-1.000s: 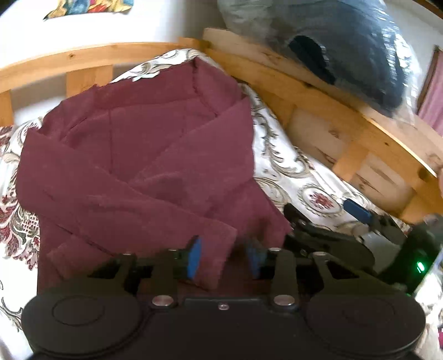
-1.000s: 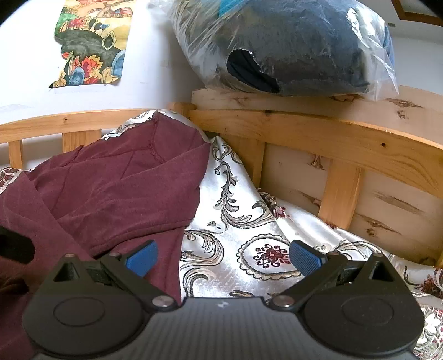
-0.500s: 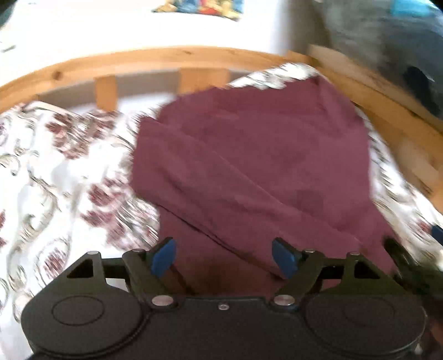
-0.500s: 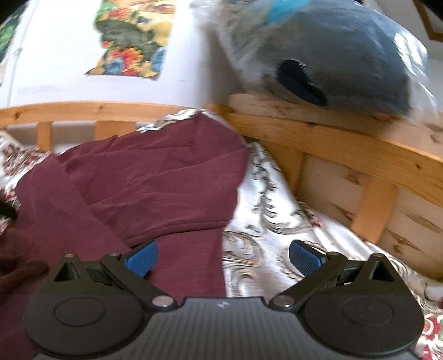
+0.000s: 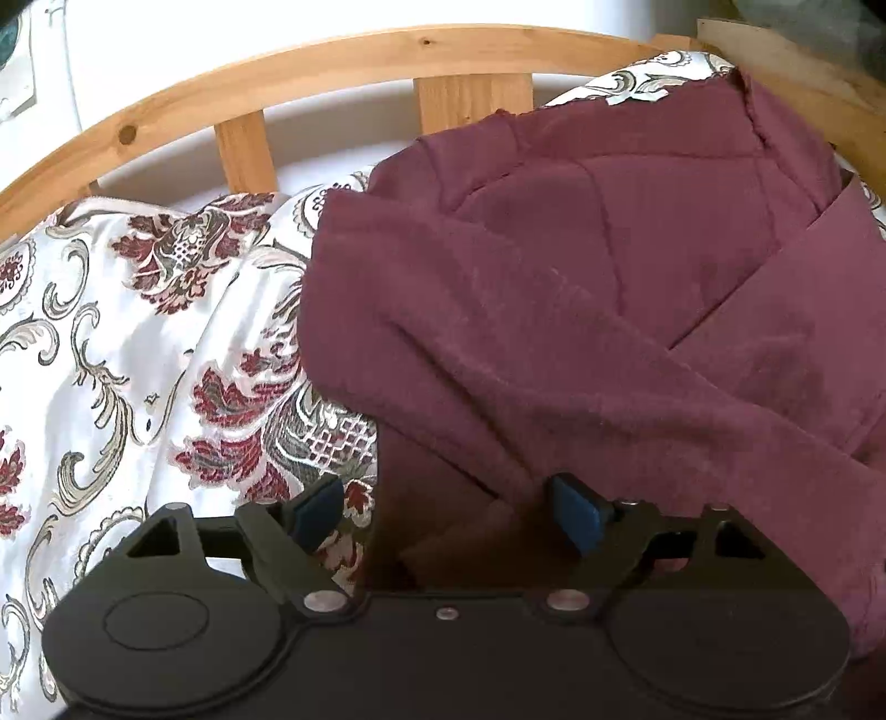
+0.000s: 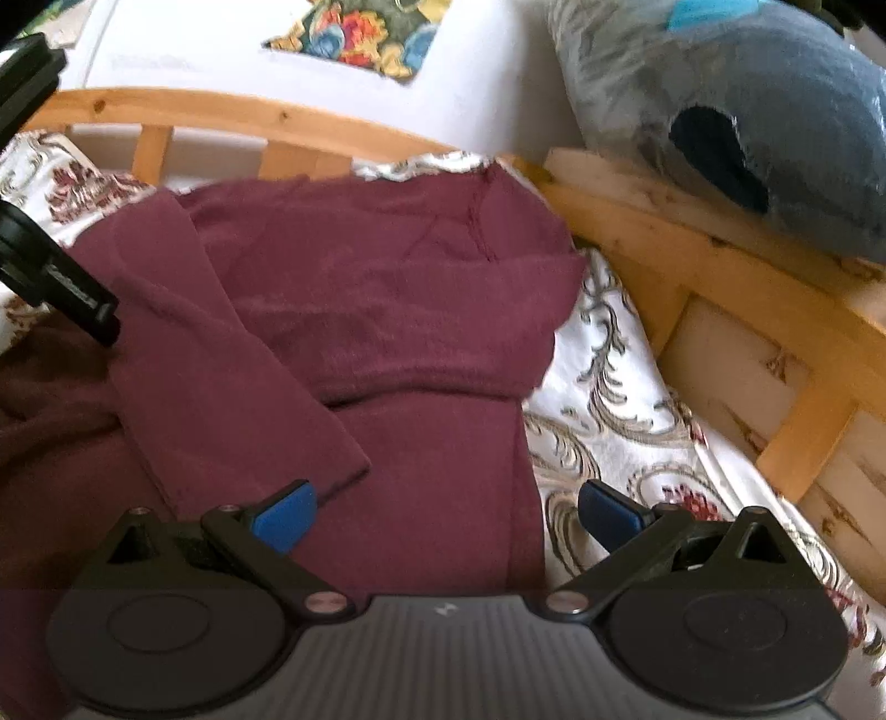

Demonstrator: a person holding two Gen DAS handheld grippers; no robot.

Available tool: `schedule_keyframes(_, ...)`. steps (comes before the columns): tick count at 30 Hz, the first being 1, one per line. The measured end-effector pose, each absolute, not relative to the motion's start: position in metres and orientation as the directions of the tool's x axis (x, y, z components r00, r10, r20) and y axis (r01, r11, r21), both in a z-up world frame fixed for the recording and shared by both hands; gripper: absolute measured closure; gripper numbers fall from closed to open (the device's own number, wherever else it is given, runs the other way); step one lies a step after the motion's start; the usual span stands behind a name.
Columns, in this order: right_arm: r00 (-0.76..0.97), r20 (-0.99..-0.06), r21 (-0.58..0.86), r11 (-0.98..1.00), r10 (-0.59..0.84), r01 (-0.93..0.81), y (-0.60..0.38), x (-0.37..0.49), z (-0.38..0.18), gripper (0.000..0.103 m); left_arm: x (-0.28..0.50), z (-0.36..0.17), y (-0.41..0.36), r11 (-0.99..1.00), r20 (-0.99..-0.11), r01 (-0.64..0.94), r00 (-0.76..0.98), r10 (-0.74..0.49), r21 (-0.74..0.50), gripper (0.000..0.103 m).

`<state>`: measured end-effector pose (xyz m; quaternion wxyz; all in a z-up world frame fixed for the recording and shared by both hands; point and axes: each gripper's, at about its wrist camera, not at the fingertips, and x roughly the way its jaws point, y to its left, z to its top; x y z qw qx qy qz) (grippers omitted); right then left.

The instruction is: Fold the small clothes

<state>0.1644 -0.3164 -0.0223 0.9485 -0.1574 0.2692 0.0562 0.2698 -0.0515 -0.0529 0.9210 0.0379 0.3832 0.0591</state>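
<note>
A maroon long-sleeved top lies on a floral bedspread, both sleeves folded across its body. It also shows in the right wrist view. My left gripper is open and empty, its jaws straddling the top's lower left edge. My right gripper is open and empty over the top's lower right edge, one blue pad over the cloth and the other over the bedspread. The left gripper's black body shows at the left edge of the right wrist view.
A curved wooden bed rail runs behind the top and continues down the right side. A plastic-wrapped blue-grey plush rests on the rail at the right. A colourful picture hangs on the white wall.
The left gripper has opened, let go of the sleeve cuff and swung left to the top's left edge. The right gripper has moved left so the top's right edge lies between its jaws.
</note>
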Motion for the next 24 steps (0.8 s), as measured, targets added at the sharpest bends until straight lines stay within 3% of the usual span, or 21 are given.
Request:
schedule_keyframes(4, 0.847, -0.531, -0.270, 0.943, 0.024, -0.196, -0.319, 0.164, -0.022, 0.000, 0.264, -0.051, -0.046, 0.992, -0.709, -0.085, 0.694, 0.124, 0.090, 0.007)
schedule_keyframes(14, 0.855, -0.516, -0.282, 0.934, 0.044, -0.218, -0.320, 0.155, -0.013, 0.000, 0.218, -0.028, -0.022, 0.999, -0.692, -0.027, 0.721, 0.036, 0.024, 0.001)
schedule_keyframes(20, 0.861, -0.504, -0.310, 0.917, 0.064, -0.250, -0.319, 0.147, -0.005, 0.000, 0.161, -0.009, -0.006, 0.994, -0.592, 0.082, 0.806, -0.020, 0.078, 0.001)
schedule_keyframes(24, 0.857, -0.513, -0.331, 0.909, 0.050, -0.252, -0.321, 0.143, -0.002, 0.000, 0.129, -0.008, -0.001, 0.976, -0.586, 0.136, 0.810, -0.010, 0.172, 0.001)
